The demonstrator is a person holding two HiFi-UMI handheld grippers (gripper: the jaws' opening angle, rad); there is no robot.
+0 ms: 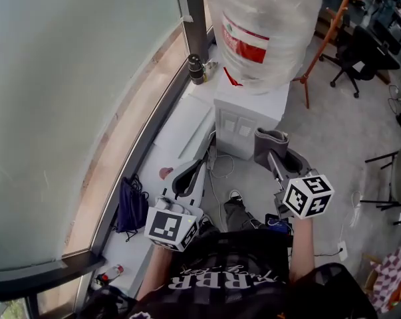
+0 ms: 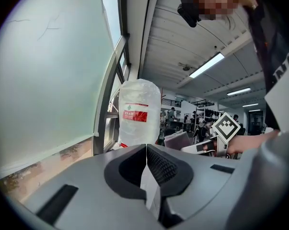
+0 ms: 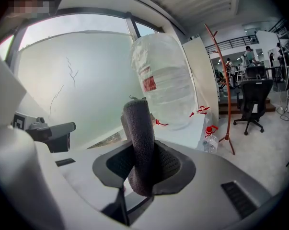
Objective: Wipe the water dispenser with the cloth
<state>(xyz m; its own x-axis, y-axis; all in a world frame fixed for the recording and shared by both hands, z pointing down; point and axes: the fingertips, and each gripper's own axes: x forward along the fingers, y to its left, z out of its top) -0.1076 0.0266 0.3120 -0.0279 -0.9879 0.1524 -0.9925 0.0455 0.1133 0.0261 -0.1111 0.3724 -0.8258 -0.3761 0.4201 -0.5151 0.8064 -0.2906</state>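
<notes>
Presently on record:

- **Item one:** white box-shaped water dispenser (image 1: 248,115), upper centre of the head view. A large clear plastic water bottle with a red label (image 1: 260,28) sits upended on top.
- **Item two:** dark grey folded cloth (image 3: 140,138), pinched upright in the right claw (image 3: 143,169). In the head view it stands just before the lower right of the dispenser's front face. Contact with that face cannot be told.
- **Item three:** left claw (image 2: 146,174), jaws pressed together with nothing between them. It sits lower left of centre in the head view, apart from the dispenser.

**Surroundings, head view:**
- frosted glass window (image 1: 67,98) filling the left of the frame
- dark cylindrical flask (image 1: 196,69) on the sill, just left of the dispenser
- dark blue bag (image 1: 128,206) on the floor below the window
- small clear bottle with a red cap (image 1: 112,272) at lower left
- orange-brown coat stand (image 1: 318,48) and black office chair (image 1: 353,55) at upper right
- white cables (image 1: 220,168) lying between the left claw and the dispenser's base
</notes>
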